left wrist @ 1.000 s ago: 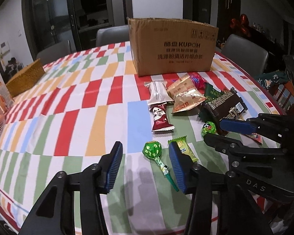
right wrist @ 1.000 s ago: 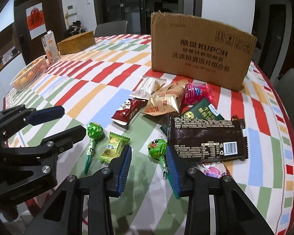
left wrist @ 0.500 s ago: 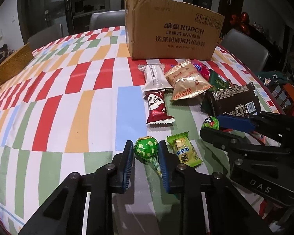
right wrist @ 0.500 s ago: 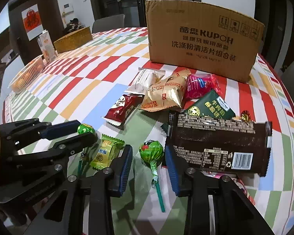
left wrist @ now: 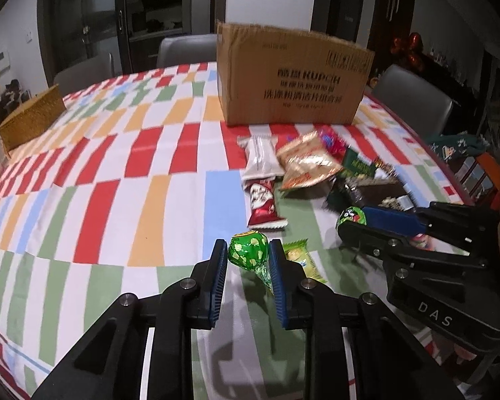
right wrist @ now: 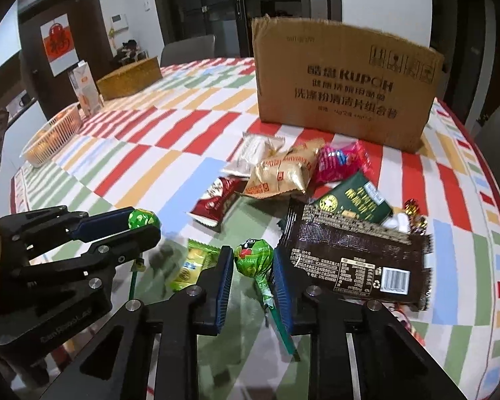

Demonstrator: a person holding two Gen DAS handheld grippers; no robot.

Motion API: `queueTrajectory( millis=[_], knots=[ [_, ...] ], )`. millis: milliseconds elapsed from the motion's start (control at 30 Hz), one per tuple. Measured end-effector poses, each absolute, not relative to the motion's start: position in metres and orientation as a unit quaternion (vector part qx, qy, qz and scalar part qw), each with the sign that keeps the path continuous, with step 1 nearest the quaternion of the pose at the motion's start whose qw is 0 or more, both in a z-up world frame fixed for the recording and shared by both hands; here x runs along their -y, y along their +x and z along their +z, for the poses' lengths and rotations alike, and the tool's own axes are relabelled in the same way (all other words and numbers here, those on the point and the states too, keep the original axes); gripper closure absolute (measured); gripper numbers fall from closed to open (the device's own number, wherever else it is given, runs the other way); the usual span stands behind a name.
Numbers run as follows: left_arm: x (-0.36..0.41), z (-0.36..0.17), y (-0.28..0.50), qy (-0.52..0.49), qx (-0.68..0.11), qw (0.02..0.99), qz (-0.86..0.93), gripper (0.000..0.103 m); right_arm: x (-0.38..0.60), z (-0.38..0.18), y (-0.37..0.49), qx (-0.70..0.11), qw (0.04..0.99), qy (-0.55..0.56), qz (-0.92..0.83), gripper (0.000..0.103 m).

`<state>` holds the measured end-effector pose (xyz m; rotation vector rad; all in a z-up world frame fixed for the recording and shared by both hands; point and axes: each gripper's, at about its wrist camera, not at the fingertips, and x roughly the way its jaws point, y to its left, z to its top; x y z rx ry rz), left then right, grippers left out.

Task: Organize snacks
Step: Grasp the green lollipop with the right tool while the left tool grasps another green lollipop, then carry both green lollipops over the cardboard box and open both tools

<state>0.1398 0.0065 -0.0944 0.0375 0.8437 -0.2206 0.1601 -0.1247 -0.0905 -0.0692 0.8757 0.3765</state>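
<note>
Left wrist view shows me my left gripper point(left wrist: 246, 256) clamped on a green lollipop point(left wrist: 248, 255); its blue pads point(left wrist: 218, 273) press on both sides of the wrapped head, which is raised off the striped tablecloth point(left wrist: 116, 173). Just beside it on the right lies a small green candy packet point(left wrist: 300, 256).

On the right wrist view, my right gripper point(right wrist: 252, 260) has just been closing its jaws, and a second green lollipop point(right wrist: 252, 258), with a cartoon face on the wrapper, sits between the pads, which touch its head on both sides. Its green stick point(right wrist: 281, 328) runs down toward the camera. A dark brown snack bag point(right wrist: 353, 260) lies just right of this gripper. Farther back I see a red packet point(right wrist: 216, 200), a gold packet point(right wrist: 283, 175) and a pink packet point(right wrist: 341, 161), near each other in front of the cardboard box point(right wrist: 343, 86).
</note>
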Motion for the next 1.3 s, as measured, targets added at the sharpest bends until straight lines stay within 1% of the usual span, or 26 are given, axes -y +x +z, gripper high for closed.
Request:
queueTrajectory(
  millis=[200, 367, 667, 1000, 1300],
  knots=[
    [-0.006, -0.067, 0.127, 0.017, -0.375, 0.921, -0.106, 0.077, 0.126, -0.066, 0.145, -0.396, 0.898, -0.017, 0.192, 0.077],
    [-0.004, -0.049, 0.122, 0.01, -0.361, 0.926, -0.106, 0.077, 0.128, -0.047, 0.133, -0.369, 0.908, -0.014, 0.198, 0.077],
    [0.008, -0.018, 0.129, 0.007, -0.33, 0.937, -0.114, 0.077, 0.141, -0.013, 0.131, -0.328, 0.925, -0.002, 0.189, 0.077],
    [0.021, 0.024, 0.165, 0.008, -0.281, 0.952, -0.122, 0.077, 0.162, 0.028, 0.162, -0.278, 0.946, 0.018, 0.166, 0.077],
    [0.036, 0.06, 0.214, 0.007, -0.258, 0.957, -0.135, 0.077, 0.177, 0.056, 0.213, -0.264, 0.951, 0.028, 0.155, 0.077]
  ],
)
